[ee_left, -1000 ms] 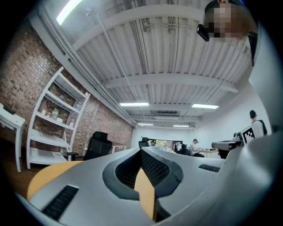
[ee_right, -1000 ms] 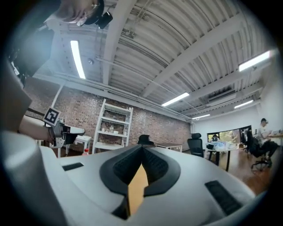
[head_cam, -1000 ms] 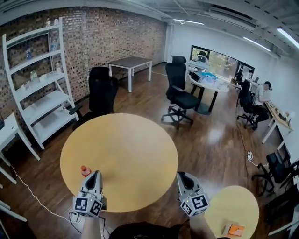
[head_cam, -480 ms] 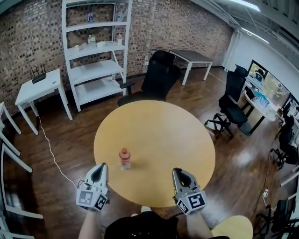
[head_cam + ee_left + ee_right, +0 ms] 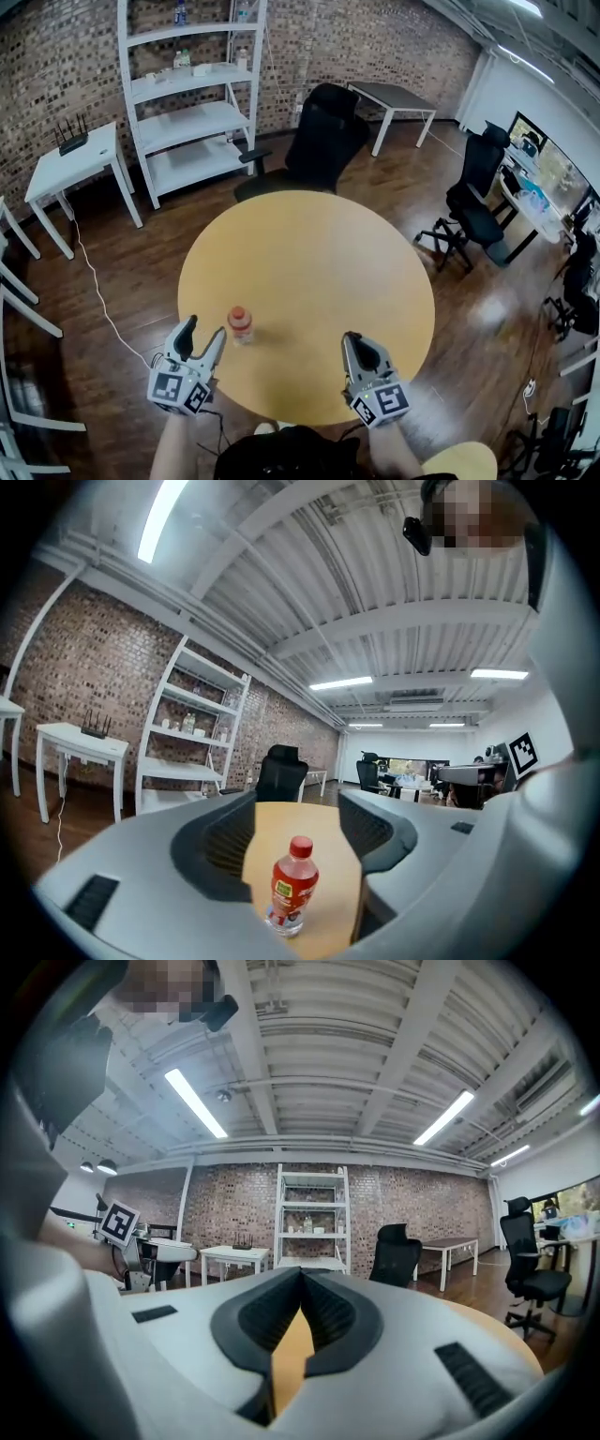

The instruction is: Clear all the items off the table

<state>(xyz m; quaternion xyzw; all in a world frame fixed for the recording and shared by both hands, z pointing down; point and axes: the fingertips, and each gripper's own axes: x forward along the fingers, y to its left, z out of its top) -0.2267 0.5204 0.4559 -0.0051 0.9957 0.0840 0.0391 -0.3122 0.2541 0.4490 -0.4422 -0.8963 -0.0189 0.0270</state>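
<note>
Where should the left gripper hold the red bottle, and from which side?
Grip the red bottle at its labelled body, below the cap, level across the table from the near side: it stands upright. The left gripper has just been opening its jaws; nothing is between them yet.

No legible text, even on bottle (image 5: pixel 292 885)

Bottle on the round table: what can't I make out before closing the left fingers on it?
- Bottle label print: too small in head view, blurred in left gripper view.
- Table near edge: head view, partly behind both grippers and the person.
- Right gripper view: no bottle; the right gripper's shut fingers leave only a sliver of table.
- Left gripper: fingers have just been opening, bottle ahead, not between them; the gap is unclear.
</note>
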